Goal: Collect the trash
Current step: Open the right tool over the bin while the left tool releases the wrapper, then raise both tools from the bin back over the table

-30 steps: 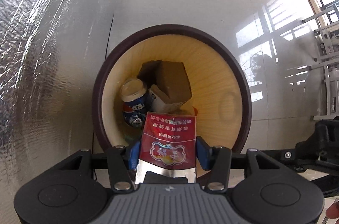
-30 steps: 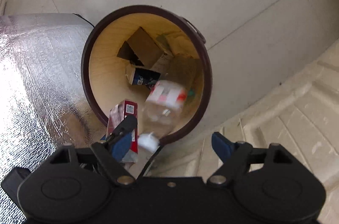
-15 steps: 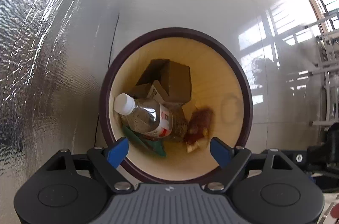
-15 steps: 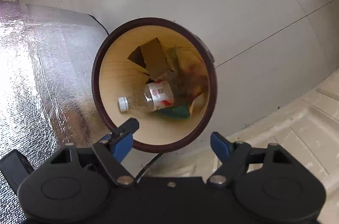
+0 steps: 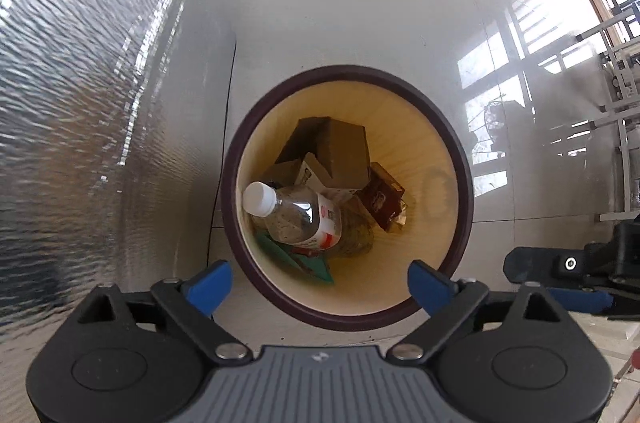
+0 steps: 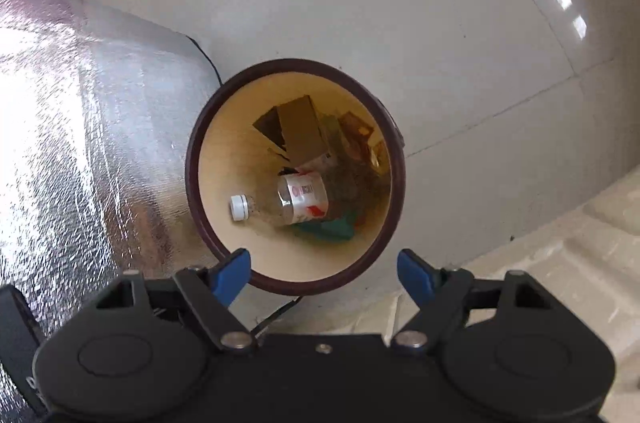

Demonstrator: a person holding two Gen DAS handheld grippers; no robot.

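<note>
Left to right. A silver foil sheet [image 5: 88,95], crinkled and finely embossed, covers the floor on the left, its edge just beside the bin [image 5: 348,321]. The bin is a round, straight-walled tub with a dark maroon rim and a smooth cream interior, standing on glossy pale floor tiles [image 6: 400,3].

The left gripper [image 5: 319,279] hangs above the bin mouth; its jaws have just been opening and now stand spread wide with nothing between them. The red snack packet [image 5: 380,197] they pinched a second ago now lies inside, against the right wall. The right gripper [image 6: 324,273] is likewise spread and empty; the clear plastic bottle [image 5: 296,213], white-capped, ribbed, with a red-and-white label, that was falling past it has settled on its side at the bin's bottom.

Beneath and behind these lie a creased brown cardboard box [image 5: 340,147] and a flat green wrapper [image 5: 304,259]. Judged from this, both drops are complete and both hands are free for more trash.
</note>
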